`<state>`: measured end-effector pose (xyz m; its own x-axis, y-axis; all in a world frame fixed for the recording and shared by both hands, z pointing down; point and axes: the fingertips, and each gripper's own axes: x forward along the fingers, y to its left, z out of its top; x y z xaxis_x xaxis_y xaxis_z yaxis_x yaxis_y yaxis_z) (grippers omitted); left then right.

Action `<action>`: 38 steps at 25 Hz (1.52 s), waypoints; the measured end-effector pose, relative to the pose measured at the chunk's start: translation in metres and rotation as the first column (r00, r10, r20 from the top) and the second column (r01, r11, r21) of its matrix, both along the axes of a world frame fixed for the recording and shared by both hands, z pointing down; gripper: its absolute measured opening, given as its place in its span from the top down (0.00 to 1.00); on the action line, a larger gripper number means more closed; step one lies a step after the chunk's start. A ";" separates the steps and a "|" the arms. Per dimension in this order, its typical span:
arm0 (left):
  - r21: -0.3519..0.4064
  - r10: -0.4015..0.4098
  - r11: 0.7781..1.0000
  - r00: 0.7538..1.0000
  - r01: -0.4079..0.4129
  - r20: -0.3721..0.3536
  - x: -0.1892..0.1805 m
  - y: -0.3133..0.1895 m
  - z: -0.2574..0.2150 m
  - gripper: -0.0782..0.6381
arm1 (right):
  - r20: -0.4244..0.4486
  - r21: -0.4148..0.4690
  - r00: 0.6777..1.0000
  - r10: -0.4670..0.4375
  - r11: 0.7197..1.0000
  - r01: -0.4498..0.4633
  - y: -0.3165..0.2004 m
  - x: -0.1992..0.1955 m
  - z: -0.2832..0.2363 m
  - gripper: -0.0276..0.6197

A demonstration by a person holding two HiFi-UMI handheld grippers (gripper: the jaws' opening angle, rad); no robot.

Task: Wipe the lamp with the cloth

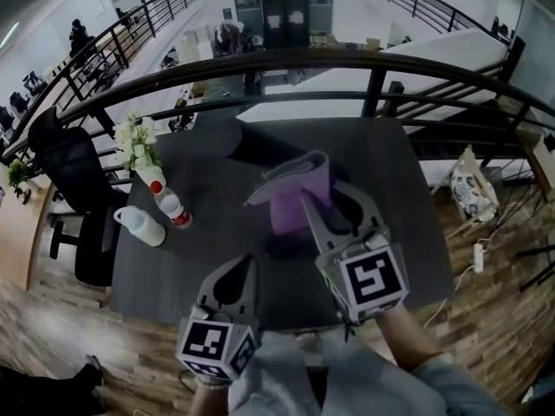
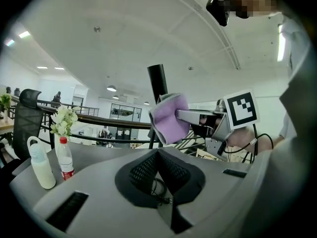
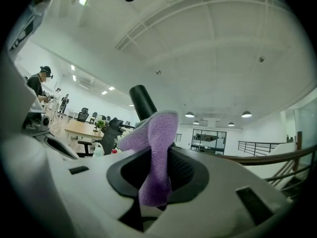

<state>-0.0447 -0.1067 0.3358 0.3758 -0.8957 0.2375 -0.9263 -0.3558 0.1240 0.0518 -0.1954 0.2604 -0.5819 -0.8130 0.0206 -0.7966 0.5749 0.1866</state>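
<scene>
Above the dark table [image 1: 381, 172], the right gripper [image 1: 319, 202] has the purple cloth [image 1: 295, 206] pinched firmly between its jaws. The right gripper view shows the fabric bunched up through the gap, with a loose fold flopping out over the top. That loose fold is likely left free as the wiping surface.

The cloth hangs in the air just in front of a black post [image 2: 157, 82], which looks to be the lamp's stem. No view shows the cloth touching it, so the wipe itself seems not yet begun. From the head view the lamp is hard to pick out, as the cloth and gripper cover that part of the table.

The left gripper [image 1: 244, 267] sits low and near the person, off to the left. Its jaws are pressed together on nothing, and it is probably parked out of the way. It might go in to steady the lamp if the stem wobbles under the wipe.

Well off to the left side of the table stand a white bottle [image 1: 140, 226], a red-capped bottle [image 1: 171, 204] and a bunch of white flowers [image 1: 137, 141]. They are clear of the work, so a sideways sweep of the cloth should not catch them.
</scene>
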 end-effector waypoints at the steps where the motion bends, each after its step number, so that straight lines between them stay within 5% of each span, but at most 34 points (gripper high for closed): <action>1: 0.003 0.002 1.000 1.000 -0.002 0.000 0.001 -0.001 0.000 0.88 | -0.005 -0.009 1.000 0.010 1.000 -0.010 -0.002 0.004 0.004 0.82; 20: -0.002 0.006 1.000 1.000 -0.006 0.001 0.008 -0.004 0.000 0.88 | -0.070 -0.104 0.977 0.200 0.973 -0.206 -0.059 0.099 0.056 0.81; 38: -0.082 -0.039 0.996 0.999 0.040 0.016 -0.009 0.007 0.013 0.88 | -0.161 -0.173 0.969 0.189 0.961 -0.216 -0.120 0.117 0.088 0.82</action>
<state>-0.0537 -0.0995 0.3485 0.3366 -0.8870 0.3161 -0.9413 -0.3080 0.1381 0.1686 -0.3154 0.3479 -0.3858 -0.8869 0.2540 -0.8730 0.4400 0.2104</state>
